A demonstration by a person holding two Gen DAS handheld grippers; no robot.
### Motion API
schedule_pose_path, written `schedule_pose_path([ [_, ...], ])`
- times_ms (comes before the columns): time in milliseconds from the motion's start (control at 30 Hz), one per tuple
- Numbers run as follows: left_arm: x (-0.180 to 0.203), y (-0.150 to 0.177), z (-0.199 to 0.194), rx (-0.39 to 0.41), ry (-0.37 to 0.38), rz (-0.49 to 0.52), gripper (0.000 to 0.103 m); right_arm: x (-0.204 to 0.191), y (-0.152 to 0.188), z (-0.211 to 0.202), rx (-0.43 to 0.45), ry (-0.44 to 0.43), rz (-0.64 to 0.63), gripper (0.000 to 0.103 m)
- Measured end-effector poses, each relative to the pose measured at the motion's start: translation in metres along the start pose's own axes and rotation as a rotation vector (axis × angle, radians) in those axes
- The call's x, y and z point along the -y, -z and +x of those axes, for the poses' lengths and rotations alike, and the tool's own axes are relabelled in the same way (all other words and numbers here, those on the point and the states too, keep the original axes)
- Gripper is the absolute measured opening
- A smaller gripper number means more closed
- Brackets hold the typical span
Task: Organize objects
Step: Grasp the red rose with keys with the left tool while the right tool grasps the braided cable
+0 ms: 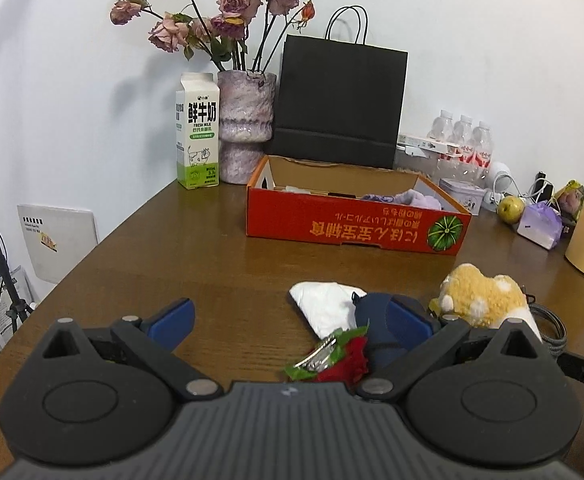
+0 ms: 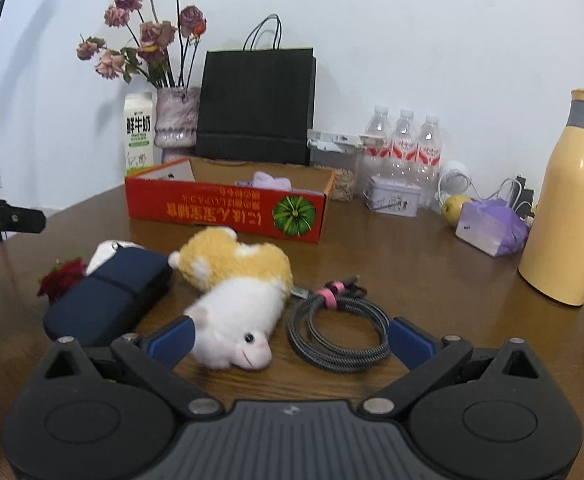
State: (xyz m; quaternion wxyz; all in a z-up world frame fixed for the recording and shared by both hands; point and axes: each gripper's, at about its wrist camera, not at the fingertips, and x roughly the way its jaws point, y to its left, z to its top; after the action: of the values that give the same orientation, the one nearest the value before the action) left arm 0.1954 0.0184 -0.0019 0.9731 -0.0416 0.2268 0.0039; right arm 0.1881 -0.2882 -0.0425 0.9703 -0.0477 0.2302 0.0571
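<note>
Both claws spread wide, holding nothing. Left claw hangs low over the worktop, facing the artificial rose, white packet and navy pouch. Right claw brackets the plush toy and coiled cable, fingers either side, not touching. Loose items cluster near the front edge; the red box sits well behind, open-topped, purple cloth already inside, so likely the destination.

Open right gripper, plush toy, cable
</note>
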Motion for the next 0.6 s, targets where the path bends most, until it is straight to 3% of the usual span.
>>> schedule_pose_path([
  [300, -0.008, 0.002, -0.002, -0.021, -0.020, -0.031, 0.103, 0.044, -0.005, 0.031, -0.110, 0.036, -0.001, 0.103],
  [600, -0.005, 0.002, -0.003, -0.029, -0.036, -0.042, 0.103, 0.056, -0.022, 0.088, -0.250, -0.125, 0.018, 0.103],
])
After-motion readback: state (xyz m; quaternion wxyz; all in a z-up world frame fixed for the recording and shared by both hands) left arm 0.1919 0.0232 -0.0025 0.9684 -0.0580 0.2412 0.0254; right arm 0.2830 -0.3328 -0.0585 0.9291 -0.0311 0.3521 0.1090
